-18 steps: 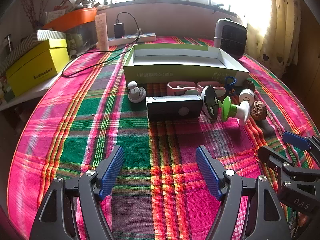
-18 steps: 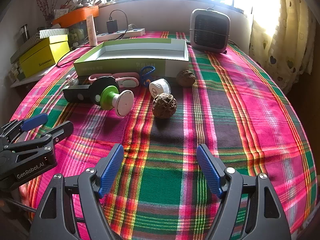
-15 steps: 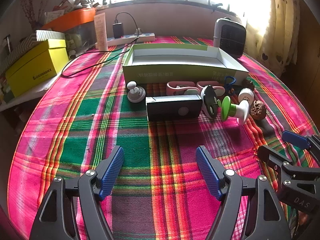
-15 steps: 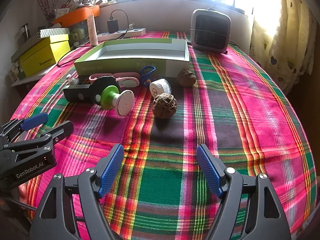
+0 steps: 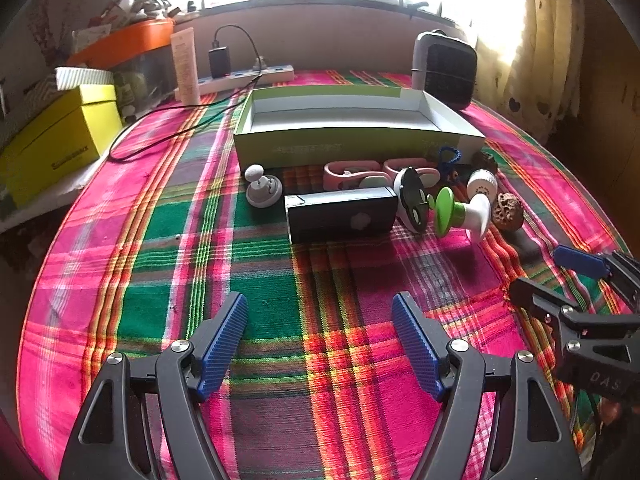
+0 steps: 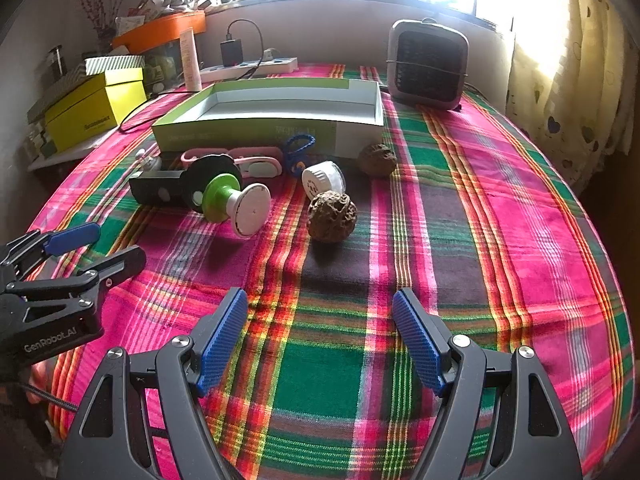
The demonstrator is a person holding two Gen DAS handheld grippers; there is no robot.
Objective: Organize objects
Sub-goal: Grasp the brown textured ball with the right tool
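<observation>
An empty green-and-white box [image 5: 352, 132] sits mid-table; it also shows in the right wrist view [image 6: 276, 116]. In front of it lie a black box [image 5: 340, 214], a grey knob [image 5: 262, 188], pink clips [image 5: 360, 170], a black disc [image 5: 412, 200], a green-and-white stamp [image 6: 236, 204], a white cap [image 6: 322, 178], a blue cord [image 6: 298, 150] and two brown nuts [image 6: 332, 216] [image 6: 376, 160]. My left gripper [image 5: 320, 340] is open and empty, short of the black box. My right gripper [image 6: 320, 336] is open and empty, short of the nearer nut.
A plaid cloth [image 6: 480, 220] covers the table. A small heater [image 6: 428, 66] stands at the back right. A power strip [image 5: 248, 78], a tube [image 5: 186, 66] and a yellow box [image 5: 56, 140] are at the back left. A curtain [image 6: 580, 60] hangs on the right.
Both views have shifted very slightly; the objects have not moved and both grippers stay open.
</observation>
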